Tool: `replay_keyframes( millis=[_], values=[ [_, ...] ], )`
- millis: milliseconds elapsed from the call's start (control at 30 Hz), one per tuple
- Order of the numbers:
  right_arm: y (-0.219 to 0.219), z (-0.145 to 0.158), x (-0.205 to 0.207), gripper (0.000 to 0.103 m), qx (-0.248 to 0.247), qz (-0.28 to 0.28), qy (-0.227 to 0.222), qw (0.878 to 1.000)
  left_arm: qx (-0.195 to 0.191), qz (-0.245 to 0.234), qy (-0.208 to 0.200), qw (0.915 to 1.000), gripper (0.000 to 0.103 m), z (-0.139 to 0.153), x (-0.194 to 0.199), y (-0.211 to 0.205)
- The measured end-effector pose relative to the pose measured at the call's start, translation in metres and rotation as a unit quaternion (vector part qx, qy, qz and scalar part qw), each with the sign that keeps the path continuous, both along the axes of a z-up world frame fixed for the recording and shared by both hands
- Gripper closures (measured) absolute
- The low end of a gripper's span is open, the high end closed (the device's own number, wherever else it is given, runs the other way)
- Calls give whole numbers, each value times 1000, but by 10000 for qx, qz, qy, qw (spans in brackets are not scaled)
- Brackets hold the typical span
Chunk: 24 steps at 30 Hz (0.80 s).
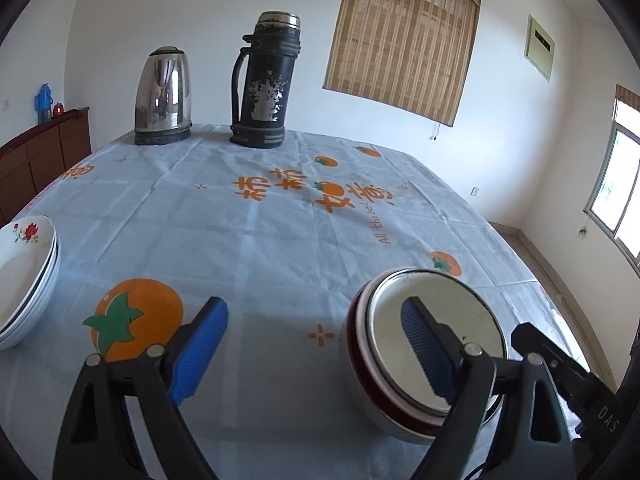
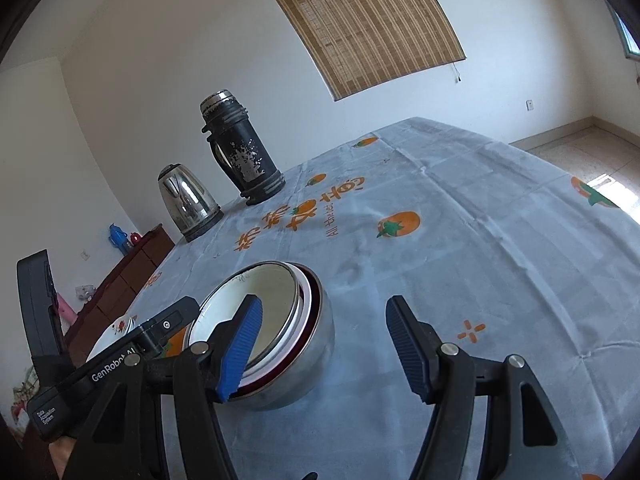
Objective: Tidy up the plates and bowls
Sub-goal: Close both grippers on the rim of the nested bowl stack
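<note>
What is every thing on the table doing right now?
Stack of bowls: nested, standing on the tablecloth, not gripped.
Stack of plates: piled, untouched.
Kettle: upright, lid shut.
Flask: upright, capped.
Left hand-held gripper: open, empty.
Right hand-held gripper: open, empty.

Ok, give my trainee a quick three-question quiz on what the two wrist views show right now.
1. True or false: the nested bowls stand between the plates and the right gripper.
2. Which stands further left in the left wrist view: (a) the steel kettle, (b) the black flask?
3. Fill in: neither the left gripper nor the right holds anything; both sets of jaws are ____.

Key:
1. True: the plates lie at the left edge of the table, and the bowls lie right of them, by the right gripper's left finger.
2. (a)
3. Open
</note>
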State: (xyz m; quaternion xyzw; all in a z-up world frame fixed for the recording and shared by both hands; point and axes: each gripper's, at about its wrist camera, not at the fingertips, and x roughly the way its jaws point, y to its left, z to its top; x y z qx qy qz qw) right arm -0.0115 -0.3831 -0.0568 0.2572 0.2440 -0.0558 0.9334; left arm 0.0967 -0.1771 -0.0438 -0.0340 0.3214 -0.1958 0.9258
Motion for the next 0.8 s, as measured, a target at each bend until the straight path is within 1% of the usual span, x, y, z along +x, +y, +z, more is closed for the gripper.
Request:
replay_keyframes(
  millis=[133,300,367,433,500,600,800],
  values=[
    [-9,-9,9,37,423,20,60,9991,55,-103,211,9997,13,-7,9,-6],
    [-9,-10,17,37,400,46,156,9991,49,-327,607,9976,13,-17,19,-15],
    [-8,-11,20,37,442,135,151,9988,106,-252,609,9978,13,-19,20,-15],
    [-8,-13,23,44,500,141,188,9985,136,-261,653,9974,15,-20,22,-16],
    [-7,-16,26,47,511,184,267,9982,114,-279,719,9970,15,-22,24,-16],
    [-6,-18,29,49,563,221,262,9978,163,-256,748,9967,19,-23,26,-17],
    [-5,-24,34,50,786,250,336,9960,179,-278,789,9963,20,-26,29,-18]
  ],
)
